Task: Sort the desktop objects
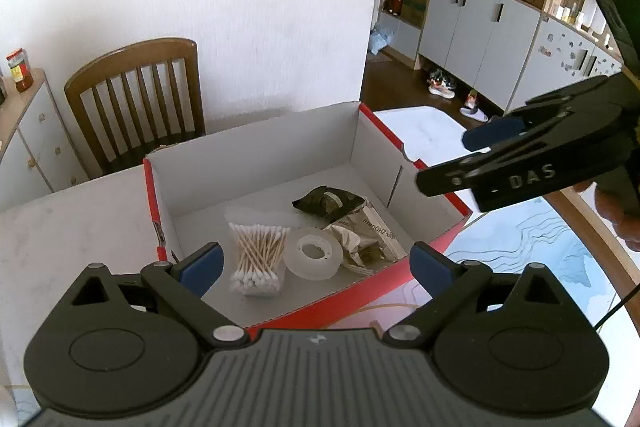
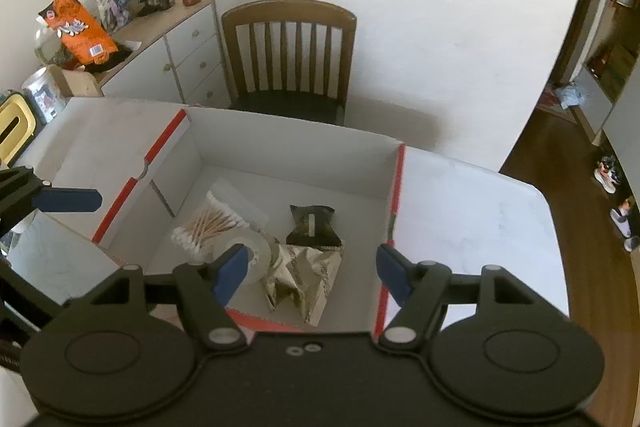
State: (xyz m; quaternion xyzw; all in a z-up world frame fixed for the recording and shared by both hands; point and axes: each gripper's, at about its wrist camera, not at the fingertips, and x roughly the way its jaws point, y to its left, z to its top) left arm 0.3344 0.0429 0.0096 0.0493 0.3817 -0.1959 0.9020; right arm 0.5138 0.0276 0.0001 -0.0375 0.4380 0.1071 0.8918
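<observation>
An open white cardboard box with red edges stands on the white table. Inside lie a clear pack of cotton swabs, a roll of clear tape, a dark foil packet and a crumpled silver wrapper. My left gripper hangs open above the box's near side, nothing between its blue pads. My right gripper is open too, empty, over the box; the left wrist view shows it at the right.
A wooden chair stands behind the table against the white wall. A low white sideboard with bags and a jar is at the left. A blue-and-white patterned mat lies right of the box. Shelving and shoes fill the far right.
</observation>
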